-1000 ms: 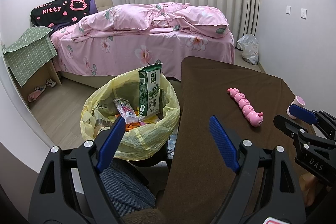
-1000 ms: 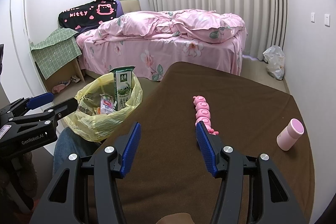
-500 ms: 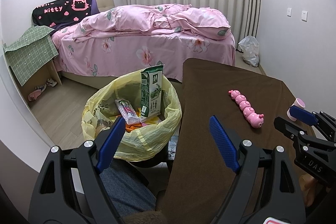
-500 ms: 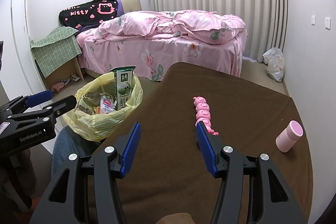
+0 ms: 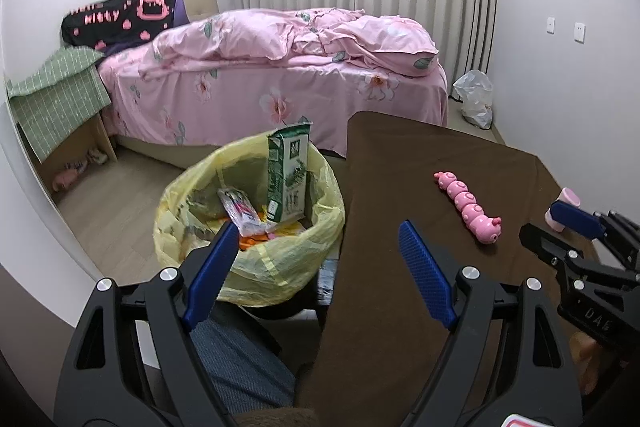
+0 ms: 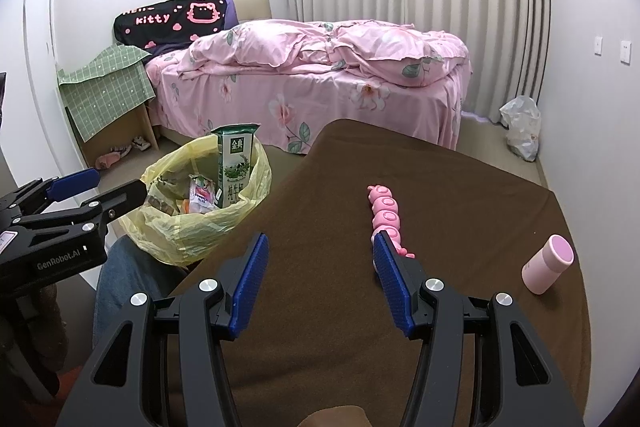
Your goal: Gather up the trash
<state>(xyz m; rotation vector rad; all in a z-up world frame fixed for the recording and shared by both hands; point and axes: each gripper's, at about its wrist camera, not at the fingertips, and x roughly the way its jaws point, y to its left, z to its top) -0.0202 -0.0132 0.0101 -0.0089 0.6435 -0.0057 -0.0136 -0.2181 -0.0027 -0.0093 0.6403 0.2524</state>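
Both grippers are just hanging there with nothing in them. The left gripper [image 5: 316, 253] has its blue pads spread wide, sitting over the gap between the bin and the edge of the brown surface [image 5: 400, 187]. The right gripper [image 6: 320, 275] is spread wide too, hovering above the surface with only bare cloth between its pads. The trash bin with the yellow bag [image 5: 296, 259] stands on the floor just beside the left edge of the surface, and it's already got stuff in it: a green and white milk carton [image 5: 289, 175] standing upright against the far side, plus a crinkly snack wrapper [image 5: 240, 211] and some orange bits lower down. On the surface there's a pink caterpillar toy [image 6: 386, 215] lying lengthwise, its near end just past the right gripper's right pad, and a little pink bottle [image 6: 546, 264] tipped over near the right edge, well apart from the toy. Behind it all is a bed with a pink floral duvet [image 6: 320, 67], and a white plastic bag [image 6: 520, 127] on the floor by the curtain.
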